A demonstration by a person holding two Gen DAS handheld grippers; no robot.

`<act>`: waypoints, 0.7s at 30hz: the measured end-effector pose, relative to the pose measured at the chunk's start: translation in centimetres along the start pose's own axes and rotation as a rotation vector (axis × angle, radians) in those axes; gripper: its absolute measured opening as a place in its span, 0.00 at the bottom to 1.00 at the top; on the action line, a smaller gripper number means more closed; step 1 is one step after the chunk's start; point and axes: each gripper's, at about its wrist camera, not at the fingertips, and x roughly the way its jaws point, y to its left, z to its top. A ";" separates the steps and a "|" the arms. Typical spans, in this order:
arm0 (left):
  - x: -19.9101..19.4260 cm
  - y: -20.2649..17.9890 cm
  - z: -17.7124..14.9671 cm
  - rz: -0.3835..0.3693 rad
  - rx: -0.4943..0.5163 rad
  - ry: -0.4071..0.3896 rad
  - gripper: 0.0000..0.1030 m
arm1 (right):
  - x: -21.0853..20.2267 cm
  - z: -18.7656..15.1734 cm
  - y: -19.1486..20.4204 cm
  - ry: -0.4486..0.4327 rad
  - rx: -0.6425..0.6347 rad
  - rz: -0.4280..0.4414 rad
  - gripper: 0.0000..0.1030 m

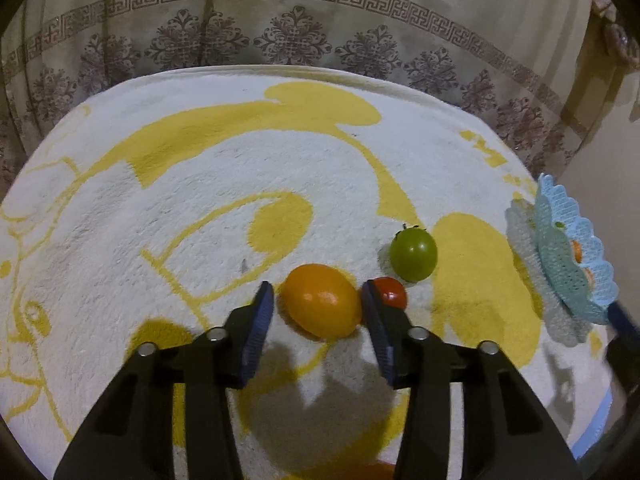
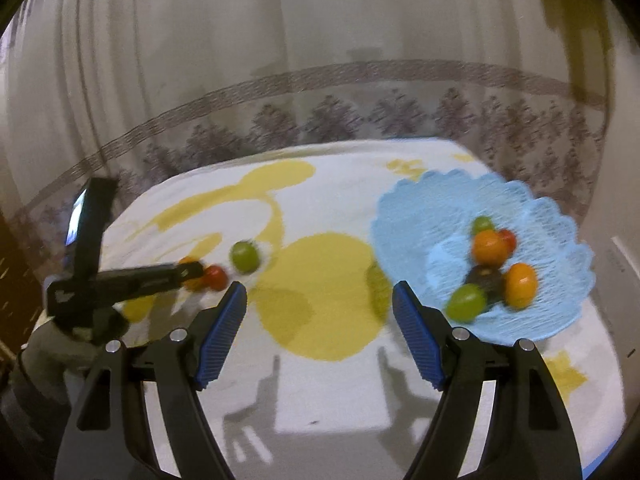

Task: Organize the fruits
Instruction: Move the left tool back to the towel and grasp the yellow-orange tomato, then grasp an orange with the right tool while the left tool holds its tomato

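The left tongs (image 1: 318, 300) are reaching down over a white towel (image 1: 208, 184) with yellow drawings that is covering the table. An orange fruit (image 1: 322, 300) is lying between their two blue pads (image 1: 259, 320). The right pad is touching the fruit's side, and a thin gap is showing between the left pad and the fruit, so the tongs are not yet gripping it. A small red tomato (image 1: 391, 291) is sitting just behind the right pad, half hidden by it. A little farther to the right, a green tomato (image 1: 413, 254) is resting on the towel, close to the red one but apart from it.

In the right wrist view, the right tongs (image 2: 320, 304) are standing wide open above the towel, and nothing is between the pads. This picture is blurred. Just behind the right pad, a light blue lace basket (image 2: 420, 208) is lying on the towel near the right edge. It is holding several fruits: two orange ones (image 2: 520, 285), two green ones (image 2: 466, 302), a red one and a dark one in the middle. The same basket is showing at the far right of the left wrist view, well apart from the three loose fruits.

Behind the table, a pale curtain (image 1: 320, 12) with a brown patterned border is hanging.
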 end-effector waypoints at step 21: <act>-4.7 1.0 0.1 0.144 -0.020 -0.146 0.39 | 6.0 -3.3 8.7 0.297 -0.069 0.280 0.72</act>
